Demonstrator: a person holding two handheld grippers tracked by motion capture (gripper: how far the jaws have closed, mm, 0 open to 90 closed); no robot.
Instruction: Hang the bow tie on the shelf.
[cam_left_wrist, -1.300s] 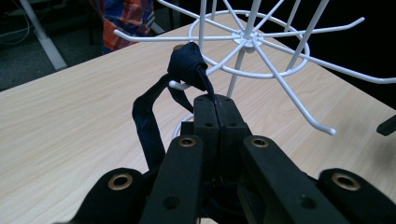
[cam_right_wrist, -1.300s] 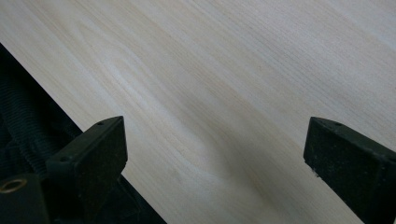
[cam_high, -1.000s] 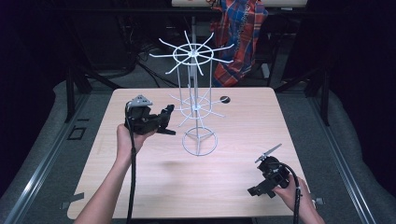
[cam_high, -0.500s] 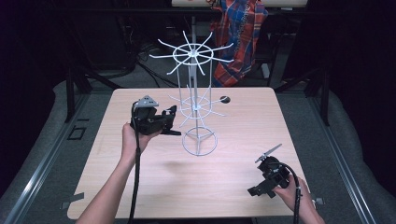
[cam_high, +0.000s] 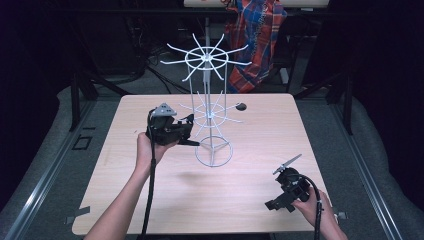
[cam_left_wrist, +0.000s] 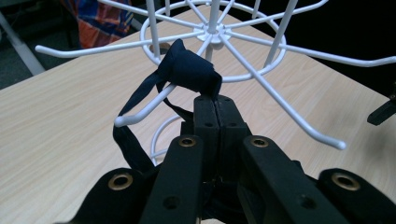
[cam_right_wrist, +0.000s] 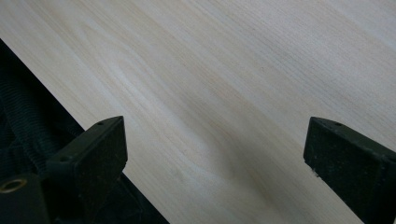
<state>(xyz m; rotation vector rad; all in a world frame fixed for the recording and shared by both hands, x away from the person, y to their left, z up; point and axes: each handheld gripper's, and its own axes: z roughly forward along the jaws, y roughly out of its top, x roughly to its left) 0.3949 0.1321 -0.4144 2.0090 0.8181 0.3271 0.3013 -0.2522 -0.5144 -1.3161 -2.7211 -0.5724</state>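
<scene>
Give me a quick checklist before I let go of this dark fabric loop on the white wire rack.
1. Left claw shut on the dark navy fabric loop: ok.
2. Loop threaded over a lower white wire prong: ok; the strap hangs on both sides of it.
3. Loop seated well back from the prong's upturned tip: cannot tell.
4. White wire rack upright on the light wooden table: ok.
5. Right claw open, apart from the rack: ok.
</scene>
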